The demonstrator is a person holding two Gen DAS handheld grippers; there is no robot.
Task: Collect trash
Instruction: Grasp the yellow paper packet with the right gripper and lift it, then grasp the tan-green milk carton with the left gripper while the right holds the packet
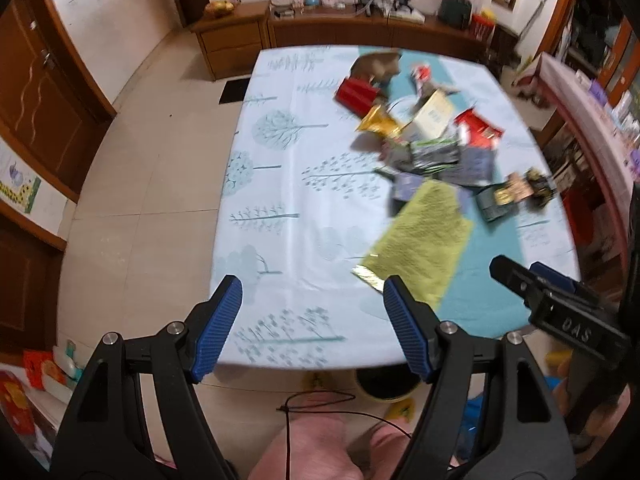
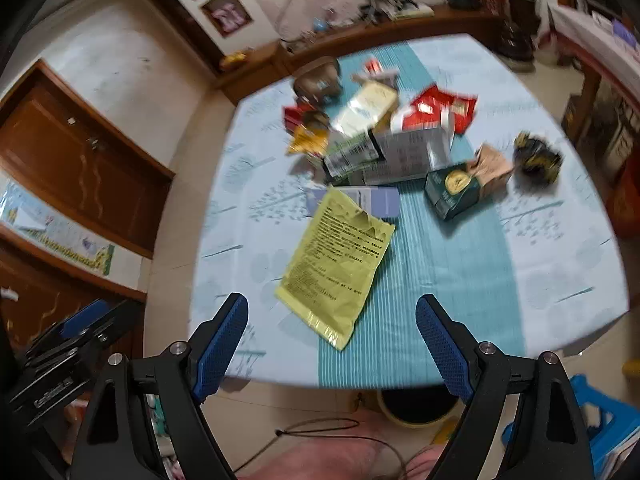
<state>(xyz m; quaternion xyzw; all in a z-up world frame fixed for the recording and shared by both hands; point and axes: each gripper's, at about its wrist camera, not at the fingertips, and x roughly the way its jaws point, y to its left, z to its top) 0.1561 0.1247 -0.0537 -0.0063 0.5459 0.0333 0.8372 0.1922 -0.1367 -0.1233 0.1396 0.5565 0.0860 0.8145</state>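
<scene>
Trash [image 2: 384, 136] lies piled on the far half of the table [image 2: 560, 264]: boxes, wrappers, foil packets, overlapping. Yellow packet [image 2: 336, 264] lies flat nearest, apart from the pile. Both views motion-blurred.

Risks: flat packet may slide on the cloth instead of lifting, since no edge stands up; grabbing into the pile could knock loose pieces off the table edge.

Left hand-held gripper [image 1: 312, 328] spread wide, empty, above the near edge. Right hand-held gripper [image 2: 332, 348] likewise spread, empty; yellow packet just ahead between its fingers' line, pile well beyond. Bin [image 2: 416, 408] under the near edge.
</scene>
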